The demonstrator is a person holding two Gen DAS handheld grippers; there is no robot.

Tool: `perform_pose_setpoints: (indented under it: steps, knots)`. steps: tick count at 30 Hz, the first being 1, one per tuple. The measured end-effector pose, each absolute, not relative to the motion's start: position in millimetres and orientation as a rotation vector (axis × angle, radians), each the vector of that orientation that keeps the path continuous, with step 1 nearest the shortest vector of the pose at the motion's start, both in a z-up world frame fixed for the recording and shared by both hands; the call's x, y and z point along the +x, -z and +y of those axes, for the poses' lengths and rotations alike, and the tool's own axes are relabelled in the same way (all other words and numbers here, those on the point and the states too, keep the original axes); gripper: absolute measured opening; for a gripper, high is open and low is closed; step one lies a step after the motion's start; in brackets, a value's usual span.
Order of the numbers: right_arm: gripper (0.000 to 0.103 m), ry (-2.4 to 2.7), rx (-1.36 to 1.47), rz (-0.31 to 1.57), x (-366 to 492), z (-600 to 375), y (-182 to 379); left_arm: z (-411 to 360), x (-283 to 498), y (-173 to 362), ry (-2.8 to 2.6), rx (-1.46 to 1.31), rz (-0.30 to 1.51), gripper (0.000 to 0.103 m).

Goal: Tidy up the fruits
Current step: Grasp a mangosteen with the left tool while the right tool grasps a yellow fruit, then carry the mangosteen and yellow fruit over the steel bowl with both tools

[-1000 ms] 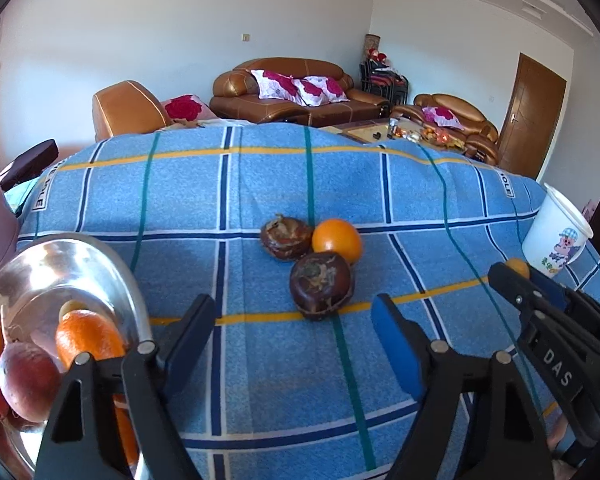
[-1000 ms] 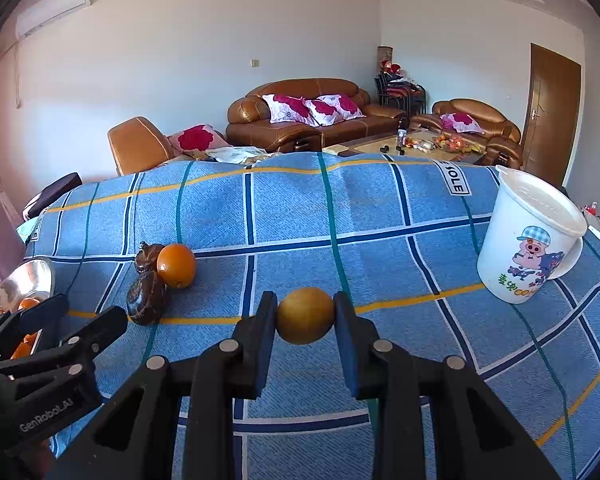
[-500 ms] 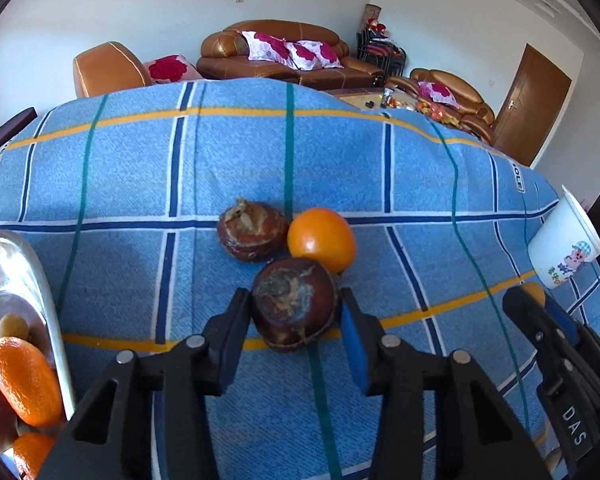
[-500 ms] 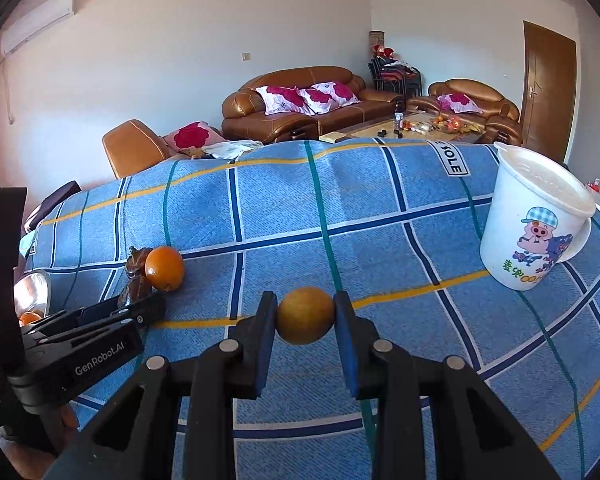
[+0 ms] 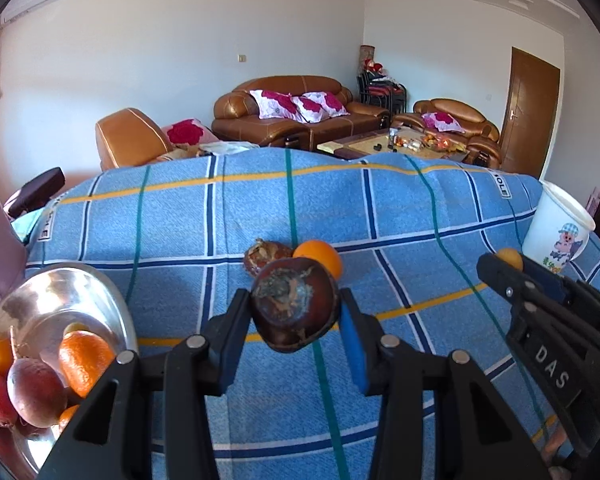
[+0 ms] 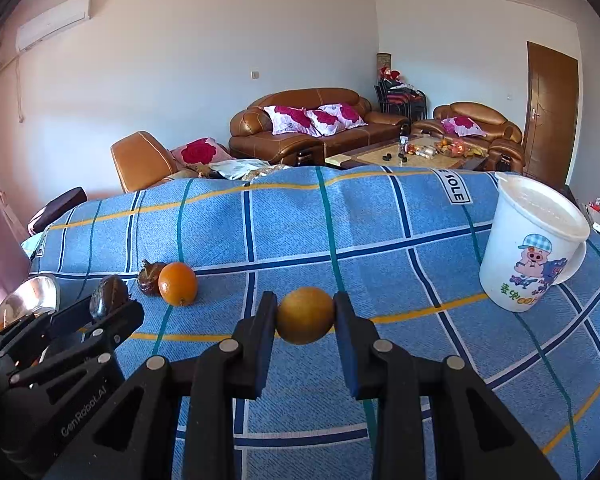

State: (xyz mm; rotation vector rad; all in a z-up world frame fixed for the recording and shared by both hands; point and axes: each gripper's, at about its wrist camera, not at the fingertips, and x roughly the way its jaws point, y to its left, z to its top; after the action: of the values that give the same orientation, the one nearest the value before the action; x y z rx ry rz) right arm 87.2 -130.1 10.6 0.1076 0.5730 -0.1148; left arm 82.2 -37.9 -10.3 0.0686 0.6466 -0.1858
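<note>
Surface (image 5: 400, 208): covered in blue checked cloth.
Bowl (image 5: 96, 292): steel, at the left edge, holding oranges and reddish fruit.
Mug (image 6: 532, 240): white with a cartoon pig, upright on the right.
Left claw (image 5: 294, 316): clamped on a dark fruit (image 5: 294, 308), raised off the cloth.
Right claw (image 6: 305, 316): clamped on a yellow fruit (image 6: 305, 315).
Orange (image 6: 177, 284): on the cloth, touching a brown fruit (image 6: 150, 278).

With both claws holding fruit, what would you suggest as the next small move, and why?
Probably swing the left claw toward the steel bowl on its left. It is shut on the dark wrinkled fruit, and the bowl already holds fruit, so that seems the place for it. The right claw, shut on the yellow fruit, can wait.
</note>
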Motion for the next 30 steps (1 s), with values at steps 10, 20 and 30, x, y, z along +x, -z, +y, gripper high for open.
perform_pose_setpoints:
  steps: [10, 20, 30]
  knots:
    - [0.031, 0.165, 0.048, 0.484, 69.5, -118.5, -19.2, -16.4, 49.0, 3.9, 0.17, 0.088, 0.606, 0.045]
    - [0.031, 0.178, 0.03, 0.461, 37.8, -107.0, -22.6, -3.4, 24.2, 2.3, 0.176, 0.088, 0.588, 0.045]
    - [0.031, 0.158, 0.015, 0.444, 12.9, -90.6, -24.0, 7.1, 3.8, 0.6, 0.18, 0.099, 0.57, 0.045]
